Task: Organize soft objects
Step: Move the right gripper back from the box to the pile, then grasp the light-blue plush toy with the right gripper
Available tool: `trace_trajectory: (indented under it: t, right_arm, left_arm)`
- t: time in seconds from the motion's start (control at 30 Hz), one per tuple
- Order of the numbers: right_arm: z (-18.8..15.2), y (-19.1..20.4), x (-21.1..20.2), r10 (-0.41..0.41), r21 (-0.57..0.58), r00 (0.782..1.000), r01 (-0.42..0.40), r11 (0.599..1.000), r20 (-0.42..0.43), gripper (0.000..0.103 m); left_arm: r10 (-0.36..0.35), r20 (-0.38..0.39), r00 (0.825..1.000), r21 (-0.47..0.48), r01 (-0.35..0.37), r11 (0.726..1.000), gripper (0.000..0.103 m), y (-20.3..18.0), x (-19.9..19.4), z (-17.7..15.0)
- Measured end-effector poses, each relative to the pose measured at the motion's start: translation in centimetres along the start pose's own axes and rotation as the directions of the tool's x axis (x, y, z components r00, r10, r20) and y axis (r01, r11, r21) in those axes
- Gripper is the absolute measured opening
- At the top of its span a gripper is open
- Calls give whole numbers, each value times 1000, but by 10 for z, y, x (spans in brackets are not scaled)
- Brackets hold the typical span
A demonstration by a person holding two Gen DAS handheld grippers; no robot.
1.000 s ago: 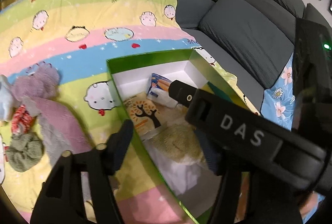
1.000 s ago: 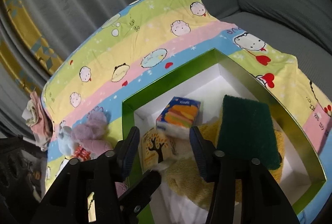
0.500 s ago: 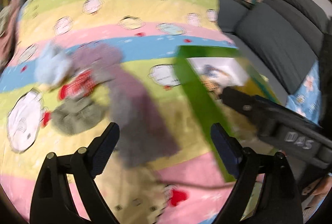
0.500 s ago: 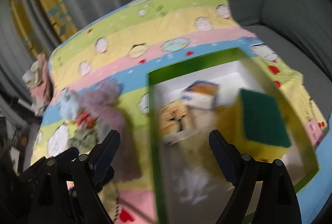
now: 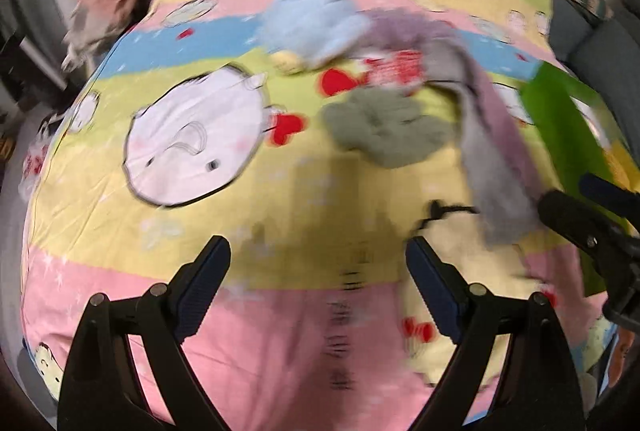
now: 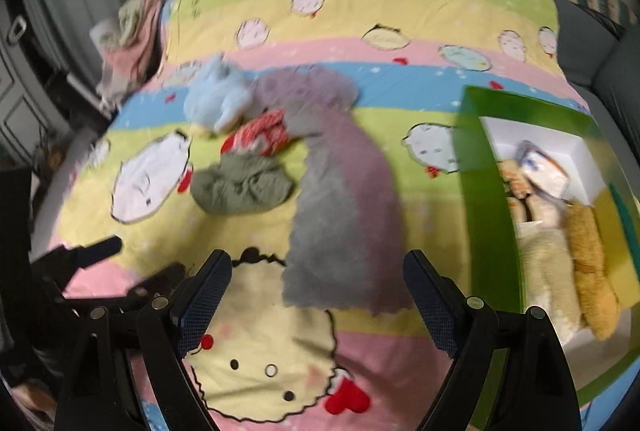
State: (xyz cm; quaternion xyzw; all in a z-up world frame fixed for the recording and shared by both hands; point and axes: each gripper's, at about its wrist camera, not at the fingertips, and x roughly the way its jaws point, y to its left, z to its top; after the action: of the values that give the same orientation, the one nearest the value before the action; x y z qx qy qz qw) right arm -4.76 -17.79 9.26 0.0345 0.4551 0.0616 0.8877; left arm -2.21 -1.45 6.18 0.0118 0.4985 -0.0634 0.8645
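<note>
Since a second ago: both my claws swung away from the green box toward the loose pile on the blanket, and their jaws had just been opening; nothing lay between either pair.
Left claw: jaws stood wide and empty above the pink and yellow stripes of the blanket, short of the pile.
Right claw: jaws stood wide and empty too, with the near end of the purple towel showing between the fingers but not touched.
Blanket: striped green, yellow, pink and blue with cartoon faces, it covered the surface under everything.
Purple towel: lay stretched out long, its far end bunched up by the other pieces.
Green cloth: crumpled in a heap just left of the towel.
Red and white cloth: small and bunched, touching the far edge of the green cloth.
Blue plush: lay at the far left of the pile, against the towel's far end.
Green box: sat on the blanket to the right, well apart from the green cloth, with a white inside.
Inside the box: a cream fluffy cloth, a mustard fluffy piece beside it, and printed packets at the far end, too blurred to read.
Pink clothes: heaped off the blanket's far left corner.
</note>
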Motion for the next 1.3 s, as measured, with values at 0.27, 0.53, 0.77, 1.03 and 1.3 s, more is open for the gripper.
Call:
trace_trajectory:
  t: [0.27, 0.53, 0.77, 1.03, 1.3]
  right_arm:
    - [-4, 27, 24, -31, -55, 998, 28, 998, -51, 88]
    - [-17, 41, 38, -93, -108, 992, 84, 991, -80, 88]
    - [-22, 51, 40, -97, -115, 993, 88, 989, -69, 88]
    - [-3, 49, 40, -15, -18, 998, 14, 1000, -62, 88]
    - [84, 79, 57, 41, 63, 999, -42, 997, 3, 88]
  left_arm:
    - [-24, -28, 999, -119, 20, 993, 89, 48, 25, -13]
    - [-61, -20, 998, -153, 58, 987, 89, 60, 16, -16]
    - [-90, -19, 996, -145, 87, 986, 89, 60, 9, -17]
    - [-112, -1, 994, -218, 109, 970, 89, 86, -2, -15]
    - [-85, 0, 996, -280, 82, 957, 89, 109, -11, -12]
